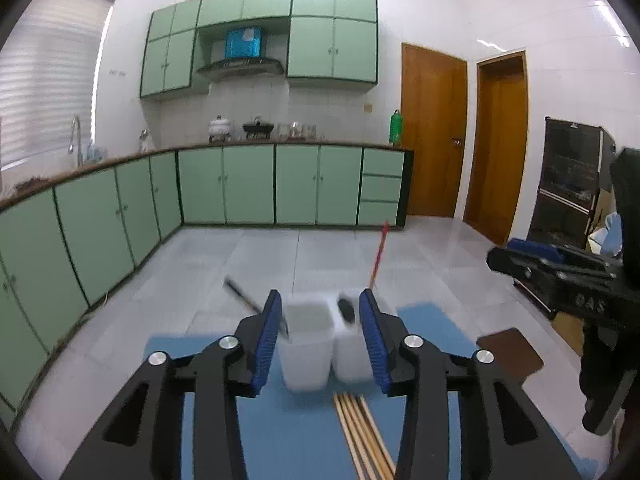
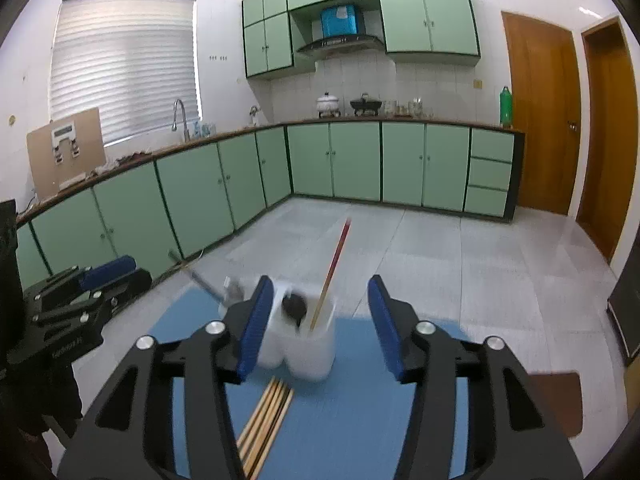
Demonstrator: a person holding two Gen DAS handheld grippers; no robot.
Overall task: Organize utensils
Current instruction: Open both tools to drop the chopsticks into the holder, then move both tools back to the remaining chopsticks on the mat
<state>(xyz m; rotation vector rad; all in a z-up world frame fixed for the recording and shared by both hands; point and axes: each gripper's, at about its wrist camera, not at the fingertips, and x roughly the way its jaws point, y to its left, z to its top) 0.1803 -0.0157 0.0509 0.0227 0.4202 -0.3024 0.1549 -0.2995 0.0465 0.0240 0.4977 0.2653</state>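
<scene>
Both the left gripper (image 1: 320,332) and right gripper (image 2: 318,320) hang released, empty. The chopsticks (image 2: 266,420) lie lengthwise on the blue mat (image 2: 352,420), near side of the white holder (image 2: 308,344), closer to the right gripper.

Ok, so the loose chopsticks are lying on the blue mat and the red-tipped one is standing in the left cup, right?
Not quite: the red-tipped chopstick stands in the right cup, as the right wrist view shows. The loose chopsticks do lie on the blue mat.

Left tongs (image 1: 320,336) and right tongs (image 2: 320,324) both angled slightly downward, jaws parted, blue pads gripping nothing.
</scene>
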